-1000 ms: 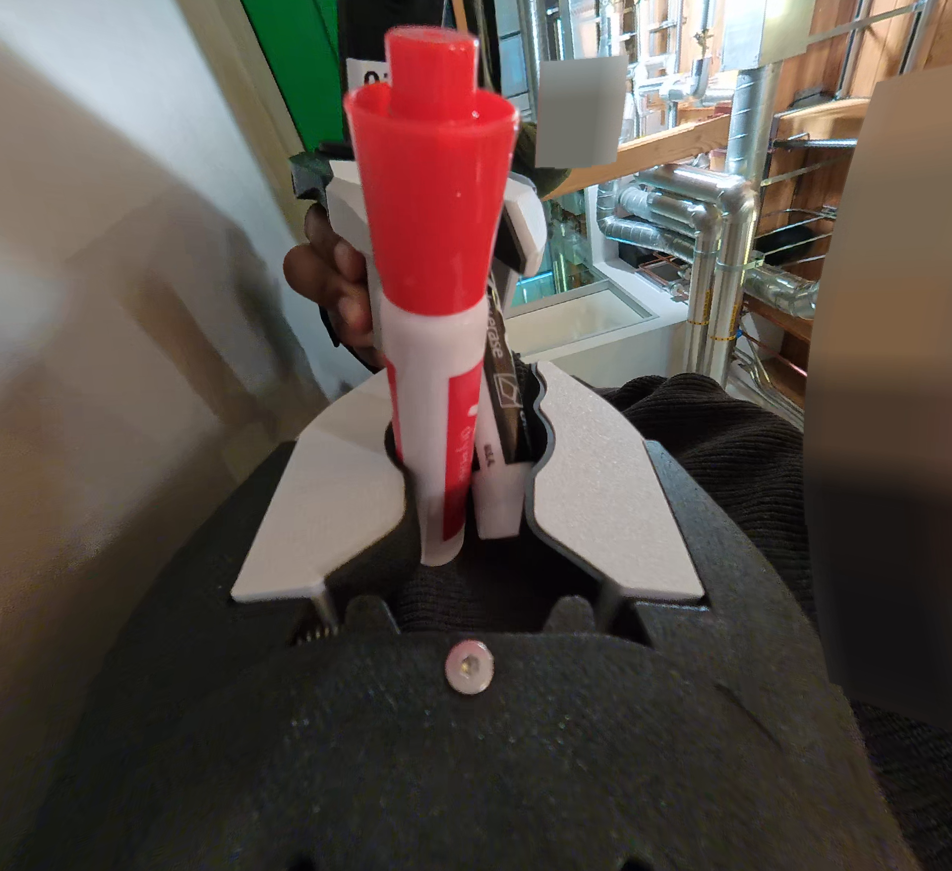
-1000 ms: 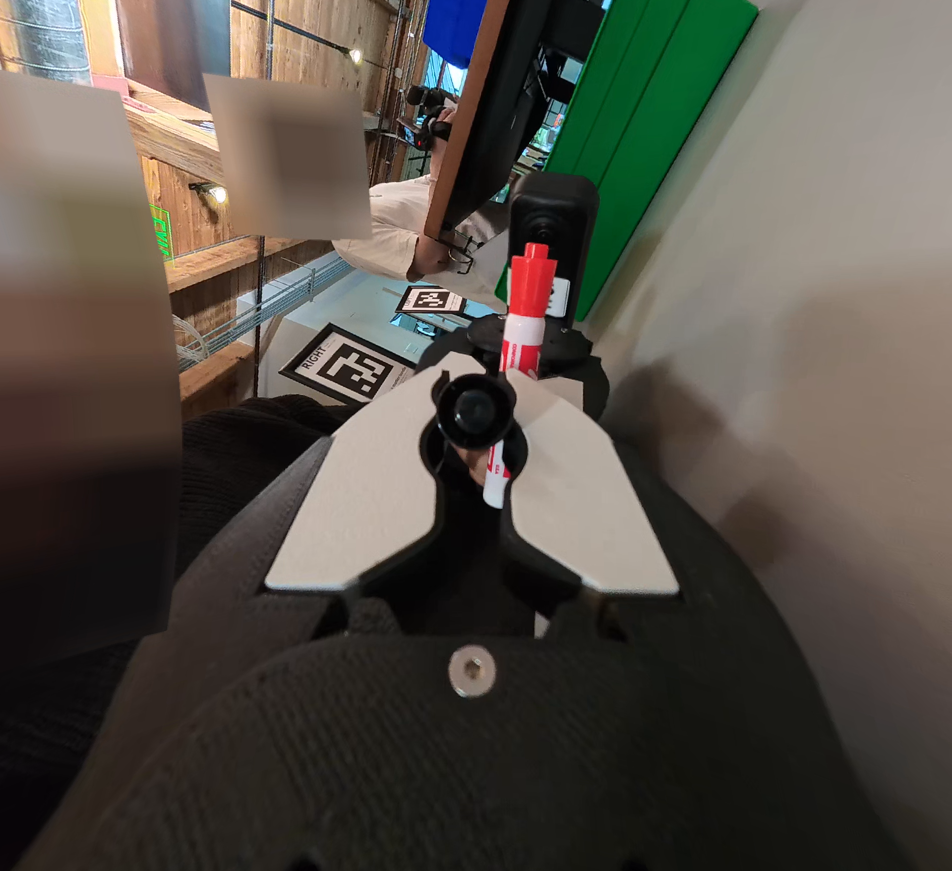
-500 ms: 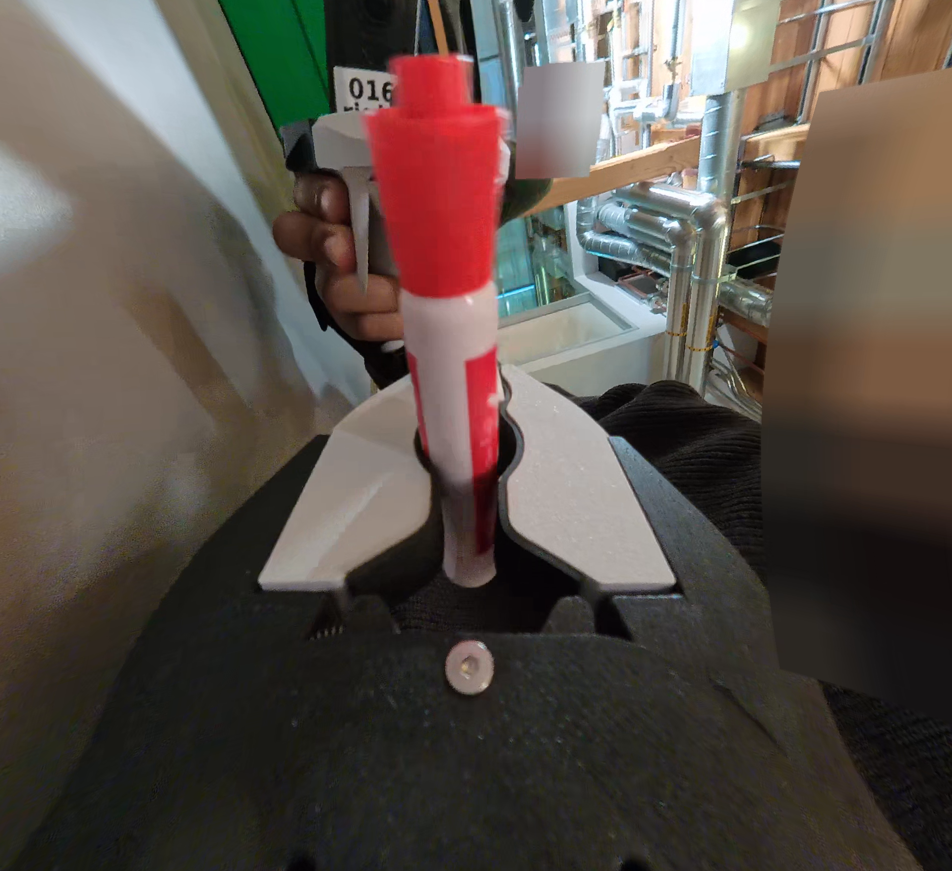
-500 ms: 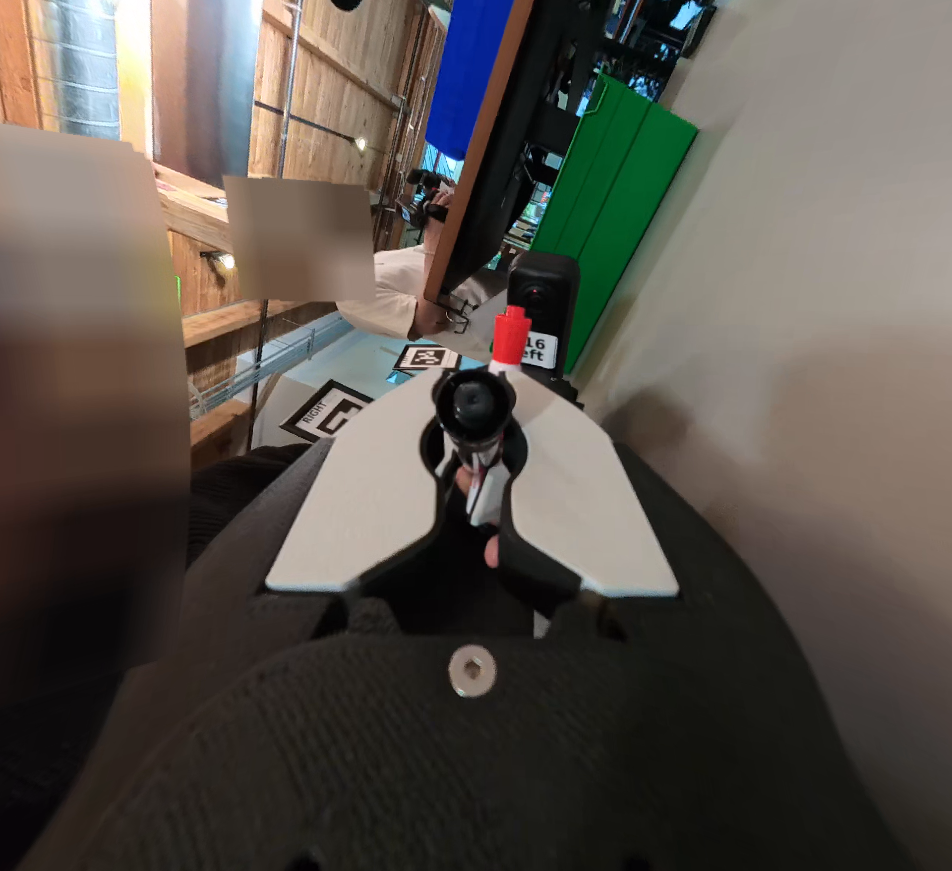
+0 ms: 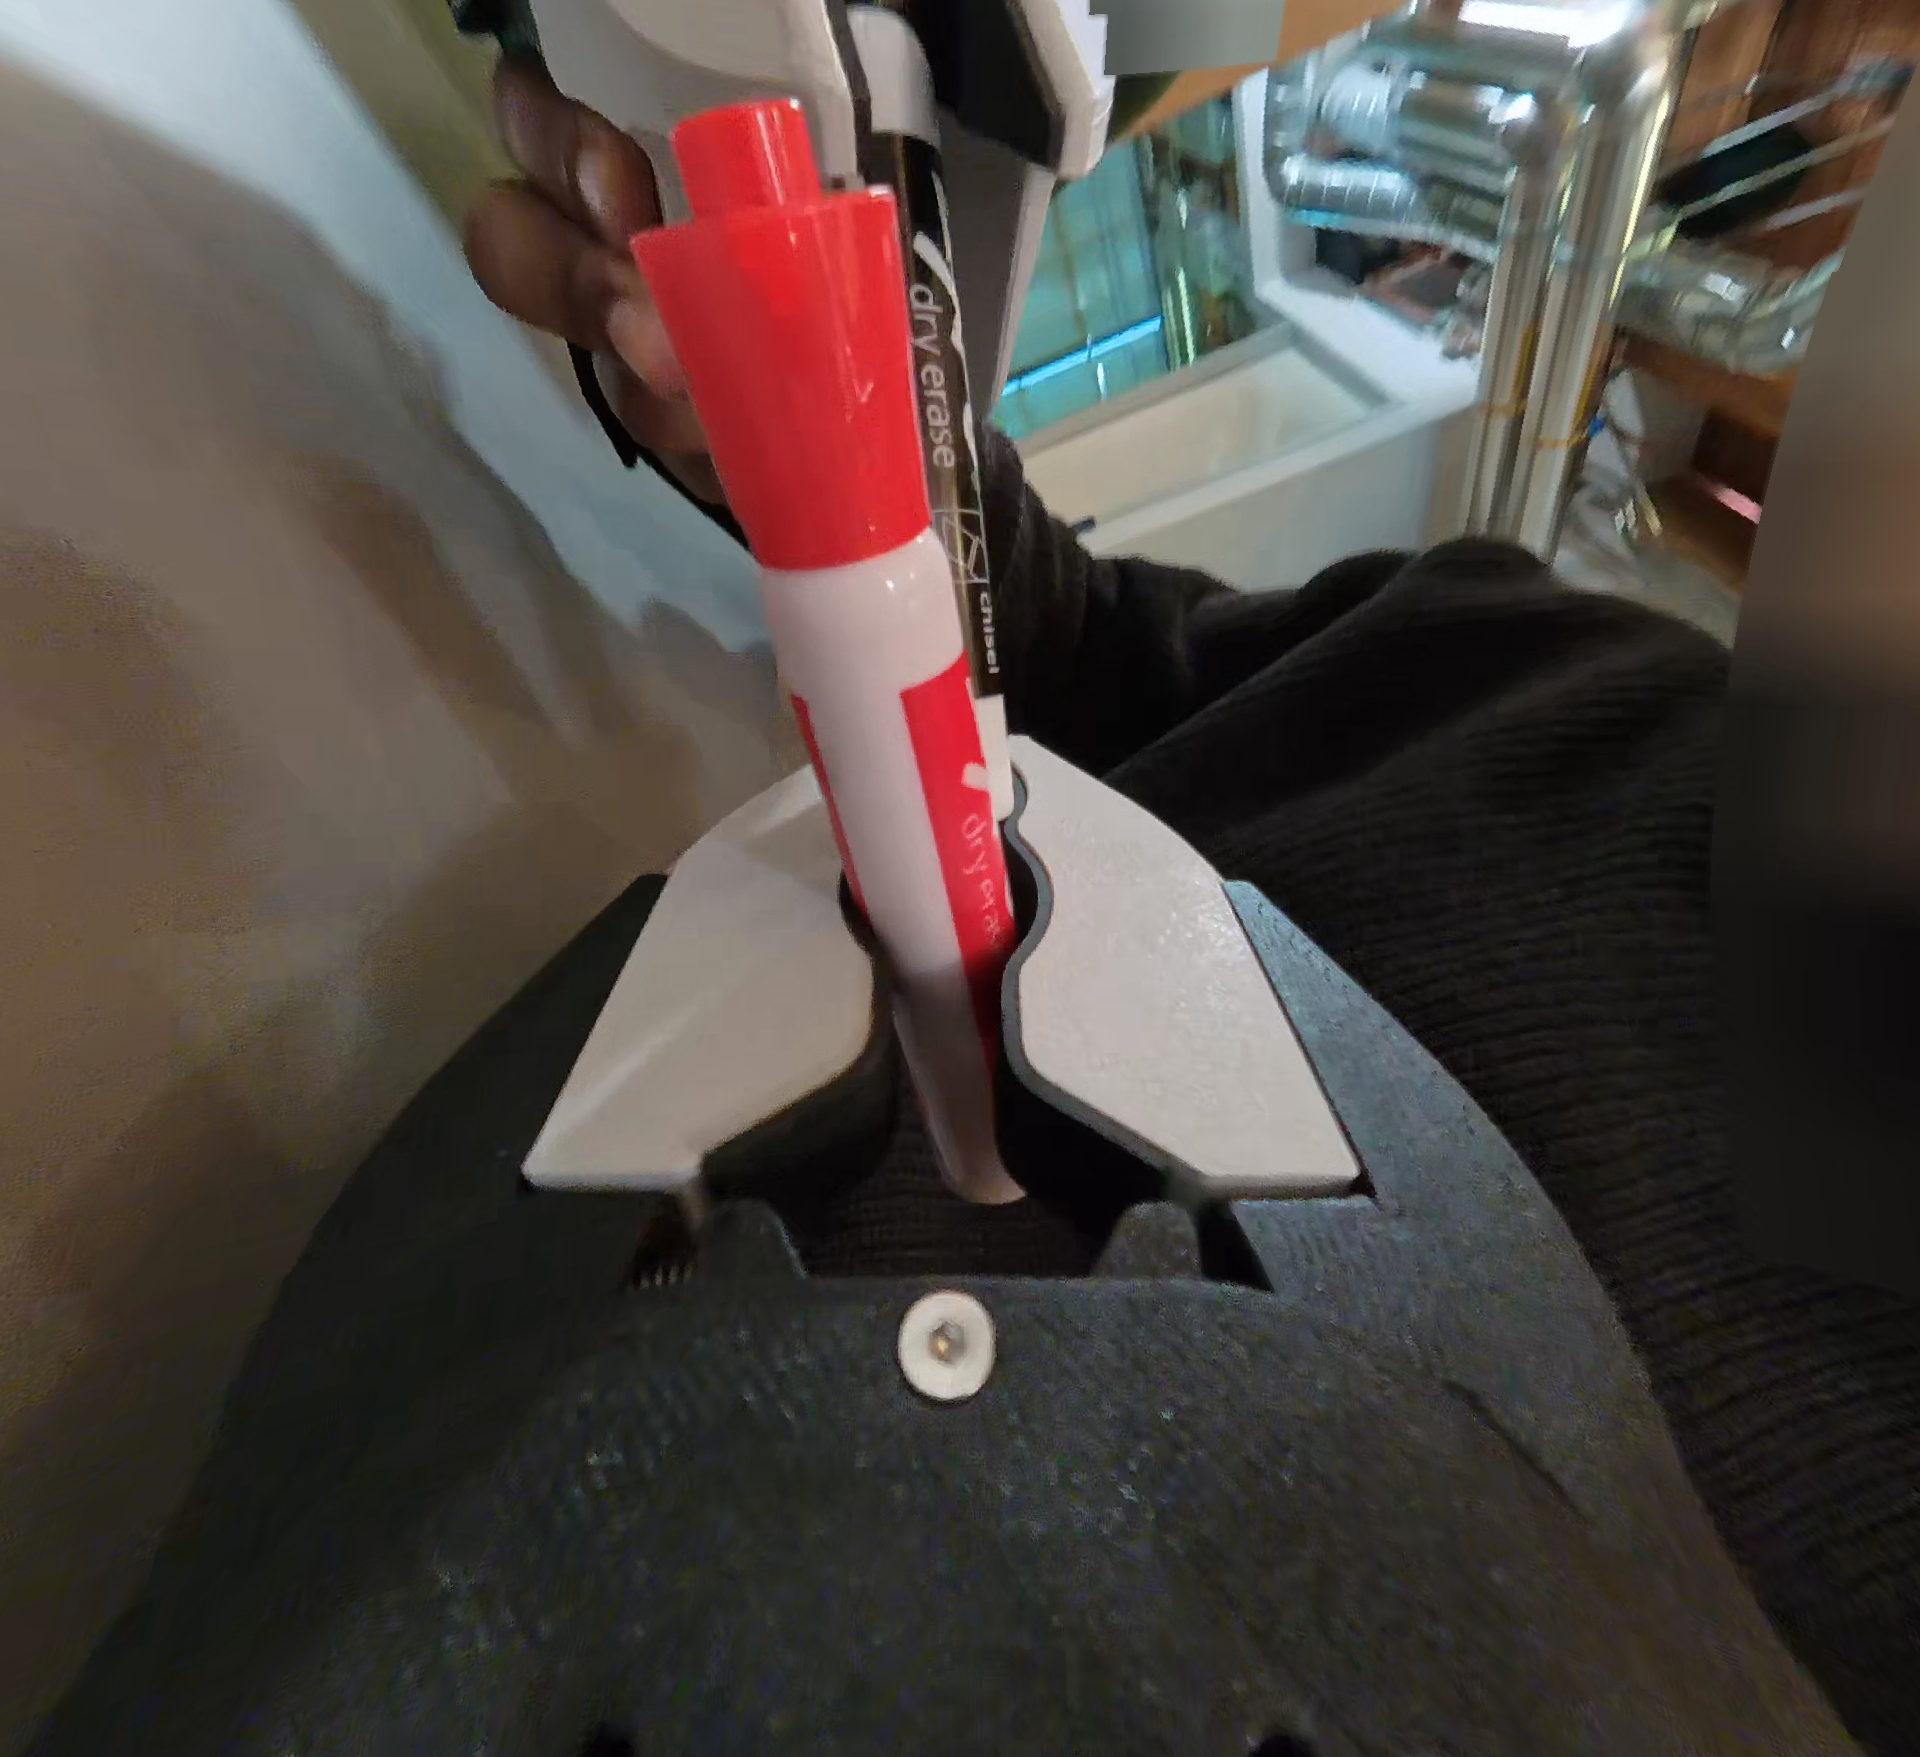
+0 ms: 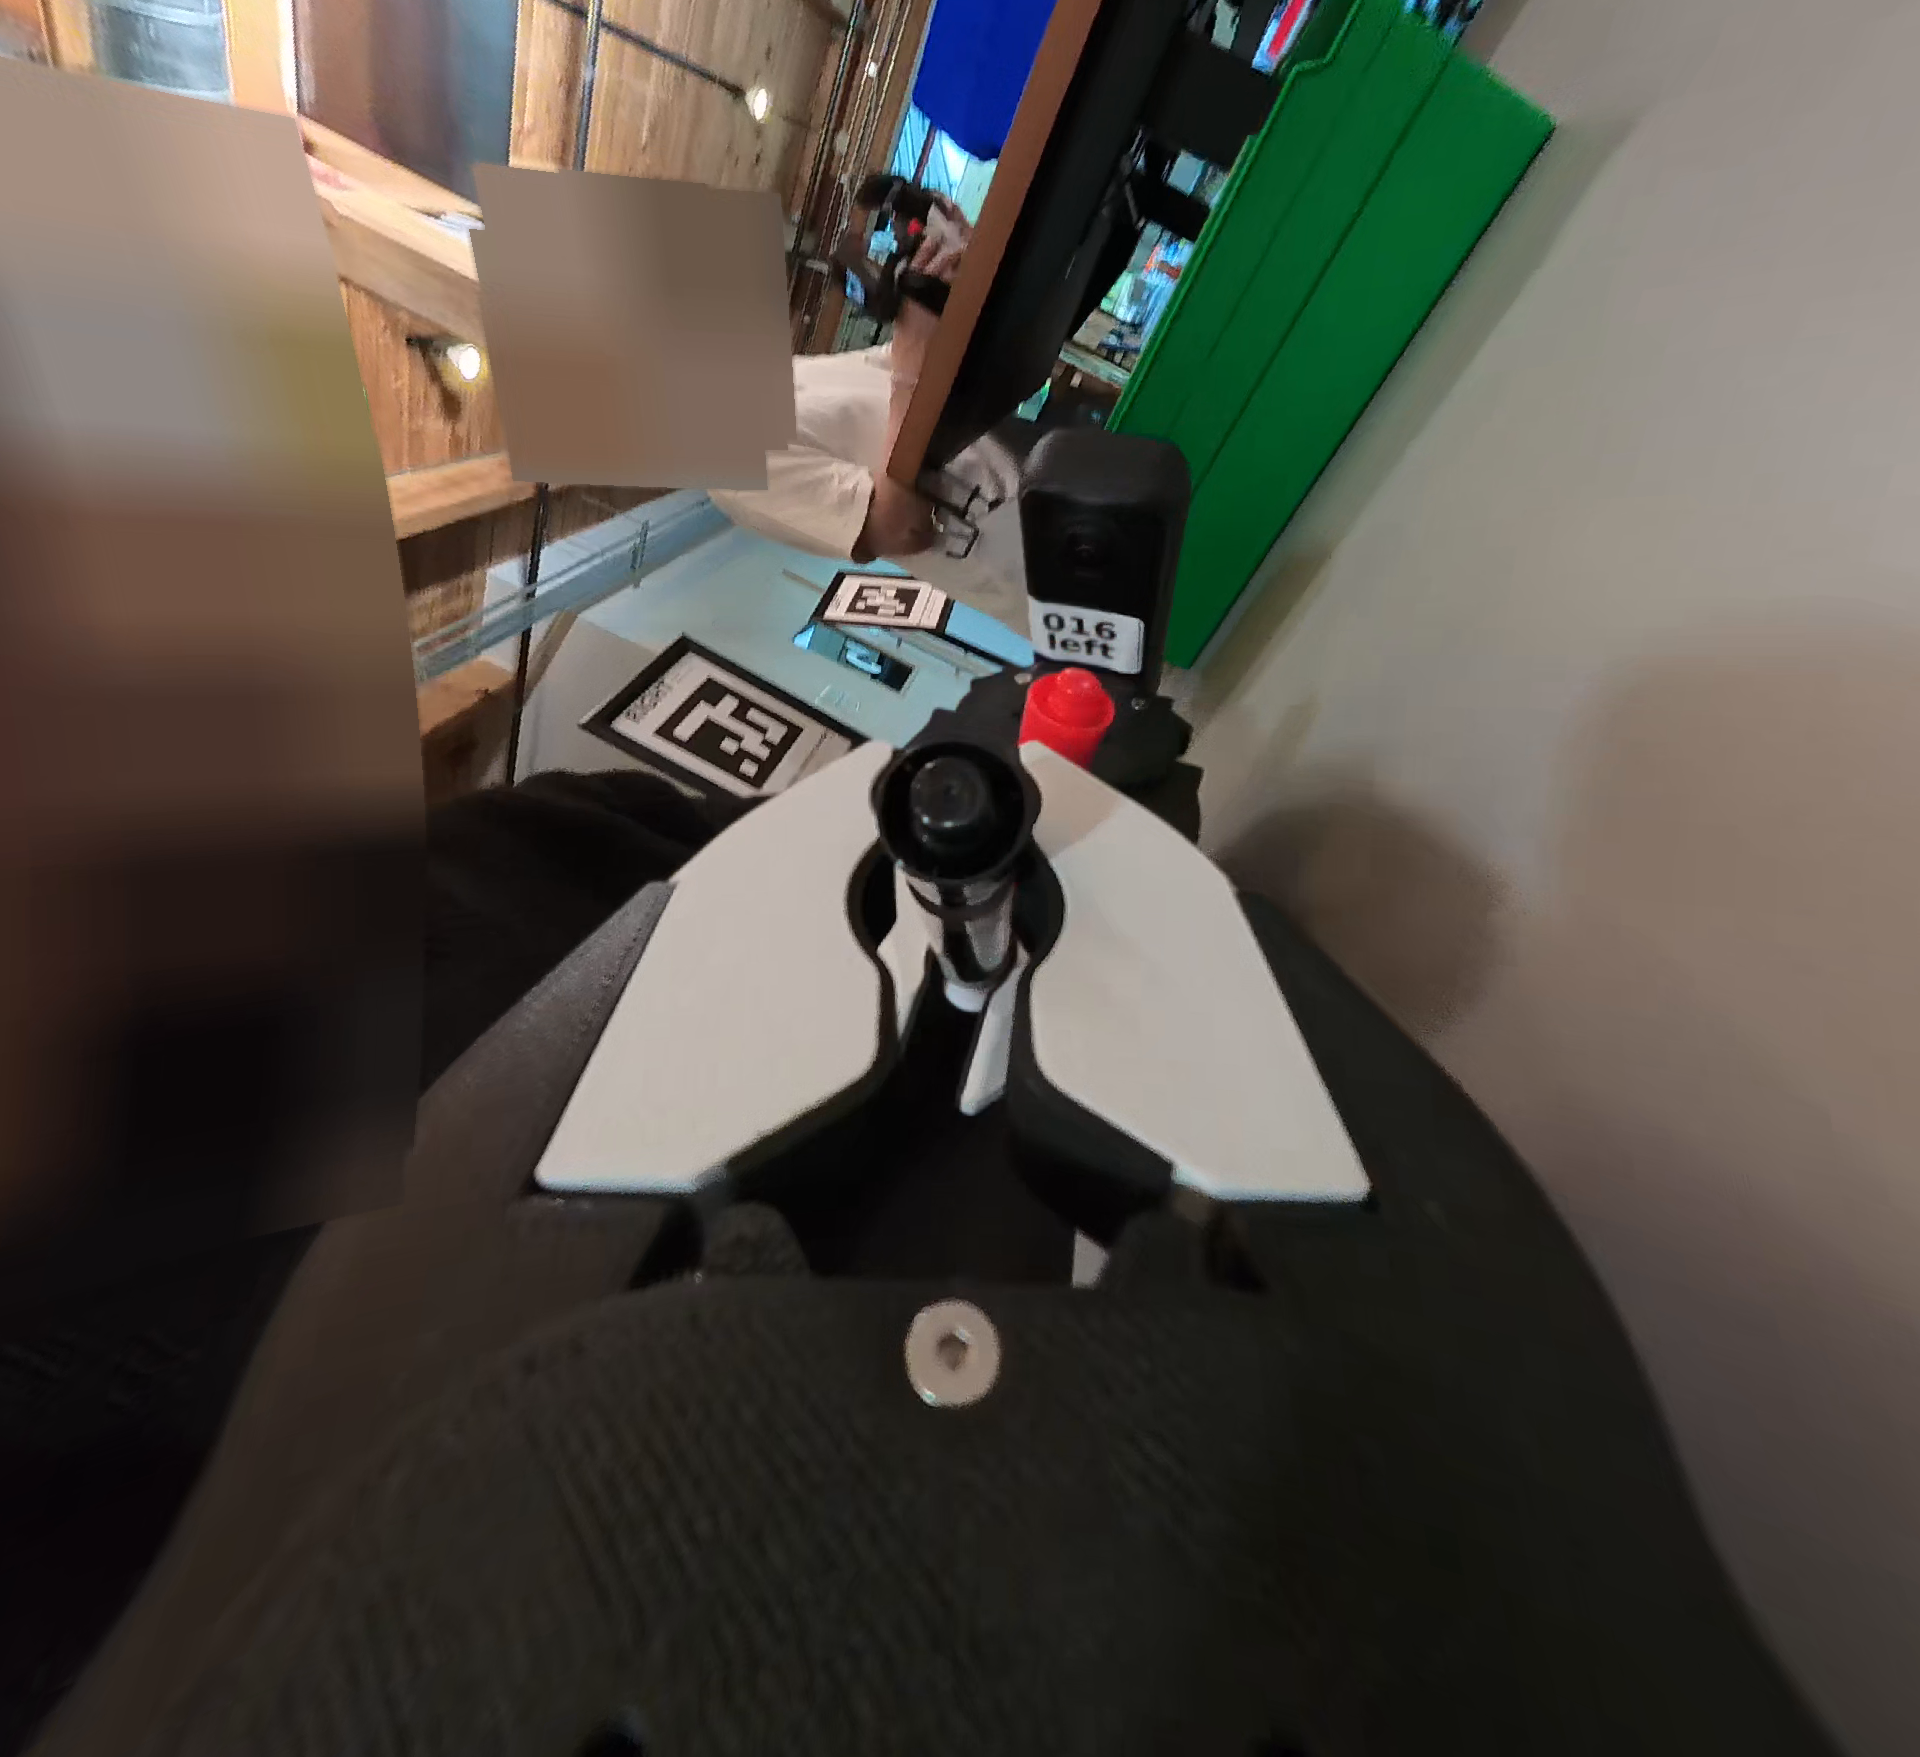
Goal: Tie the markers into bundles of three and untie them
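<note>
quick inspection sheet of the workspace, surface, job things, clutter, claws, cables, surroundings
surface: pale tabletop, bare where seen
job's things: red marker upright between the left claw's fingers; black marker end-on in the right claw, close beside the red one; no tie or third marker seen
clutter: nothing seen
grippers: left claw shut on the red marker; right claw shut on the black marker; a hand holds the far gripper
cables: nothing seen
surroundings: green panel, metal ducts, wooden wall, printed marker sheets, another person's sleeve
</note>
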